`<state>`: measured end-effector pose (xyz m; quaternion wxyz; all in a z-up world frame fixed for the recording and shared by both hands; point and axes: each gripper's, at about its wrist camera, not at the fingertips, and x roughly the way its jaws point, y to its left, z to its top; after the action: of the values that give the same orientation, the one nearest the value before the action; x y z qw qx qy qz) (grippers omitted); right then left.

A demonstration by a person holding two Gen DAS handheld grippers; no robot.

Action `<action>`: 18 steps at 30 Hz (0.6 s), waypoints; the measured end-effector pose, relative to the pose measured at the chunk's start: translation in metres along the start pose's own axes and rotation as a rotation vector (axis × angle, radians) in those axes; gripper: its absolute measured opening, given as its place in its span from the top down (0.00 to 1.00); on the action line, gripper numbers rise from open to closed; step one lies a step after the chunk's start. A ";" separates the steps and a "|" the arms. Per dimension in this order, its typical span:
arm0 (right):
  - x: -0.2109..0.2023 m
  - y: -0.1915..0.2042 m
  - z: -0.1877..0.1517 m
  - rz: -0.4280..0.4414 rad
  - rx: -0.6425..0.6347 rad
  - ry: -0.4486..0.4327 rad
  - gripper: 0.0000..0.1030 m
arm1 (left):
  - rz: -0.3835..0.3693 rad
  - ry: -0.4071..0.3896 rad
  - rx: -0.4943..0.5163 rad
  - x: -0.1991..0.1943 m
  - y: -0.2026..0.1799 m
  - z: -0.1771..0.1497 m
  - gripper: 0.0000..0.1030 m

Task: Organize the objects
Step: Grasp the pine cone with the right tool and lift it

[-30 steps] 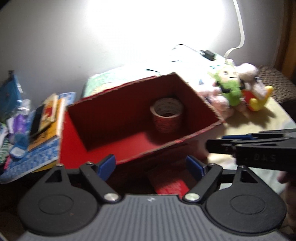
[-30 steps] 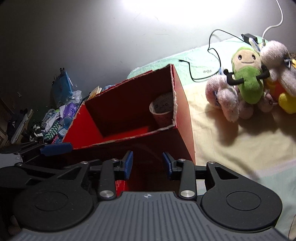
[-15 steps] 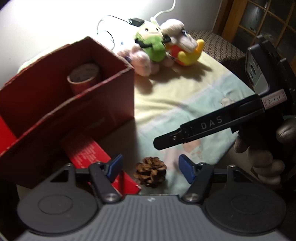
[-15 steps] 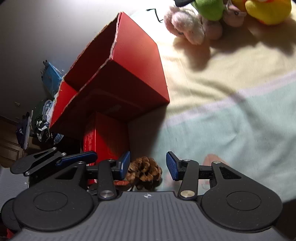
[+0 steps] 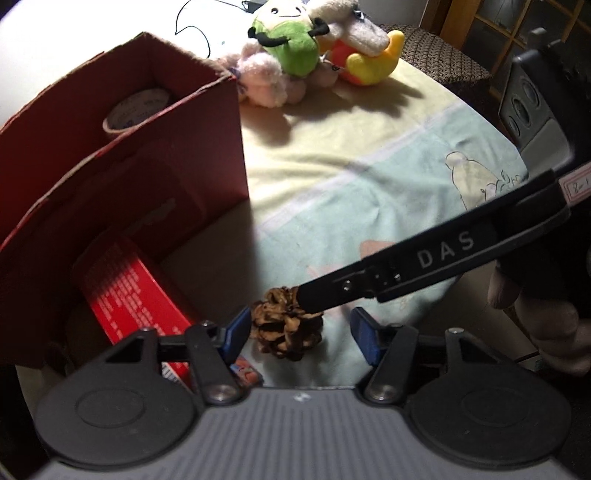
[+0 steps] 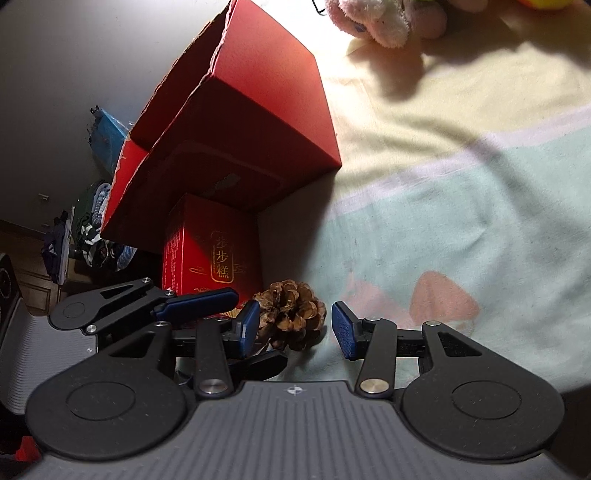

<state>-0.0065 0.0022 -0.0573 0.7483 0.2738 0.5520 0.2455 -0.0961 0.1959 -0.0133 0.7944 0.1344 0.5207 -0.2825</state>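
A brown pine cone (image 5: 286, 326) (image 6: 291, 314) lies on the pastel bedsheet (image 6: 461, 221), just in front of a small red printed box (image 6: 210, 251) (image 5: 136, 295). My left gripper (image 5: 299, 336) is open, with the cone between its blue pads. My right gripper (image 6: 295, 326) is open too and straddles the same cone, its left pad close against it. In the left wrist view one right gripper finger (image 5: 406, 266) reaches over the cone's top. Behind stands a big open red box (image 5: 129, 166) (image 6: 240, 129) holding a tape roll (image 5: 135, 110).
Plush toys (image 5: 295, 48) (image 6: 380, 18) sit at the far end of the sheet, with a black cable behind them. Clothes and bags (image 6: 92, 229) are piled left of the red box. A hand (image 5: 535, 317) holds the right gripper.
Both grippers have swung down from the open red box to the pine cone and come closer to it. The right gripper's finger now overlaps the cone's top.
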 end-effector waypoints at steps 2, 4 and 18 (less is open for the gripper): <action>0.004 0.001 0.000 0.005 -0.005 0.008 0.54 | 0.009 0.000 0.005 -0.001 0.000 -0.002 0.40; 0.009 0.001 0.000 0.001 -0.010 0.021 0.54 | 0.021 0.004 0.015 -0.001 -0.002 -0.004 0.39; -0.002 -0.011 -0.003 0.010 0.010 -0.015 0.57 | 0.048 -0.001 0.053 0.003 -0.009 -0.003 0.36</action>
<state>-0.0093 -0.0069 -0.0643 0.7499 0.2822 0.5461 0.2443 -0.1026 0.1892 -0.0168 0.7974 0.1676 0.5093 -0.2770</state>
